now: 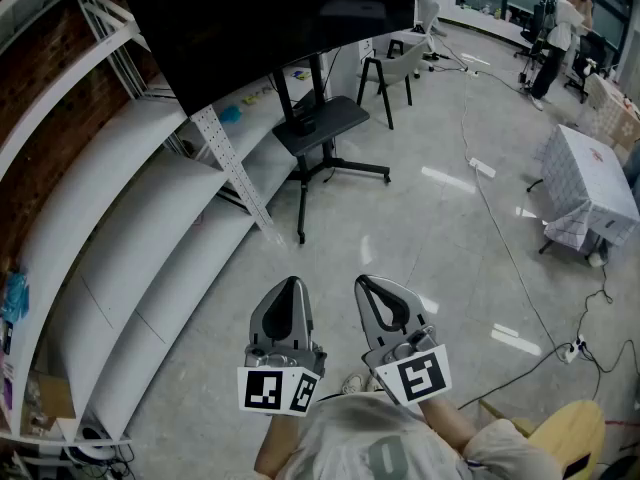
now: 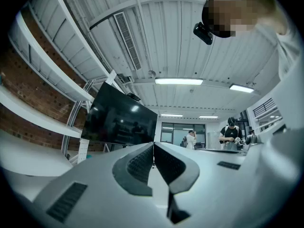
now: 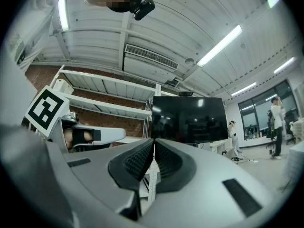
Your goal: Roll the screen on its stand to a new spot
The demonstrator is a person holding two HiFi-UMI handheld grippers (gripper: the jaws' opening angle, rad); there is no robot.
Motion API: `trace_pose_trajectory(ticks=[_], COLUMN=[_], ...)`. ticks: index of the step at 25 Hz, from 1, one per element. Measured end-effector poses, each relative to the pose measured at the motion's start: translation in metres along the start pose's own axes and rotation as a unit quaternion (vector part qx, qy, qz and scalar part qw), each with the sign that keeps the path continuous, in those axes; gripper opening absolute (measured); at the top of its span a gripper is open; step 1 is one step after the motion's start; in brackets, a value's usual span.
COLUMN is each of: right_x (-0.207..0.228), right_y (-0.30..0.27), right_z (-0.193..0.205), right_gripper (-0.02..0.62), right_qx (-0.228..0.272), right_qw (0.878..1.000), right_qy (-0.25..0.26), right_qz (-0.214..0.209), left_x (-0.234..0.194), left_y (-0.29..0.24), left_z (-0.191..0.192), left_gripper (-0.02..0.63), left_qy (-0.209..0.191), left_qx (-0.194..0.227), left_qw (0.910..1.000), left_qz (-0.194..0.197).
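The big black screen (image 1: pixel 270 18) sits on its black wheeled stand (image 1: pixel 318 133) at 12 o'clock, well apart from both grippers. At 6 o'clock, the left gripper (image 1: pixel 289 286) and the right gripper (image 1: pixel 372 288) are squeezed tight with nothing in them. The white shelves (image 1: pixel 140 208) at 9 o'clock hold a small blue thing (image 1: pixel 230 115).

head view looks steeply down; both gripper views low, tilted up; all share screen (image 1: pixel 270 18)
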State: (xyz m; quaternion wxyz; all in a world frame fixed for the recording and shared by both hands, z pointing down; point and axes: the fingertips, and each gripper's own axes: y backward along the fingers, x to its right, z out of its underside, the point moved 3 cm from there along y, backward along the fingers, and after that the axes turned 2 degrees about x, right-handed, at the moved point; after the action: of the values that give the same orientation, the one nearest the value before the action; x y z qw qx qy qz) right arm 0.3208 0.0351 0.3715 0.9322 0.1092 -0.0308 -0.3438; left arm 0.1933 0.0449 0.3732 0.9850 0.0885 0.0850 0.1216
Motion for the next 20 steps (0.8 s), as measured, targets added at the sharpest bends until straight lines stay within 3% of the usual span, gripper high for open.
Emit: trace_pose_trajectory(ticks=[13,20], right_x=[0.028,0.031], right_y=[0.019,0.012], right_z=[0.014,0.035], right_gripper=[0.020,0.021], right_qx=[-0.007,-0.022], right_qw=[1.000,0.998], right_qy=[-0.001,-0.035], right_qz=[-0.004,-0.048], left_x=[0.021,0.009], left_y=[-0.001,-0.003], left_z=[0.029,0.049], left_gripper=[0.015,0.015], left_qy=[0.002,0.005], left_qx=[-0.029,-0.053], left_qw=[0.9994,0.9975], left_qz=[-0.019,-0.047])
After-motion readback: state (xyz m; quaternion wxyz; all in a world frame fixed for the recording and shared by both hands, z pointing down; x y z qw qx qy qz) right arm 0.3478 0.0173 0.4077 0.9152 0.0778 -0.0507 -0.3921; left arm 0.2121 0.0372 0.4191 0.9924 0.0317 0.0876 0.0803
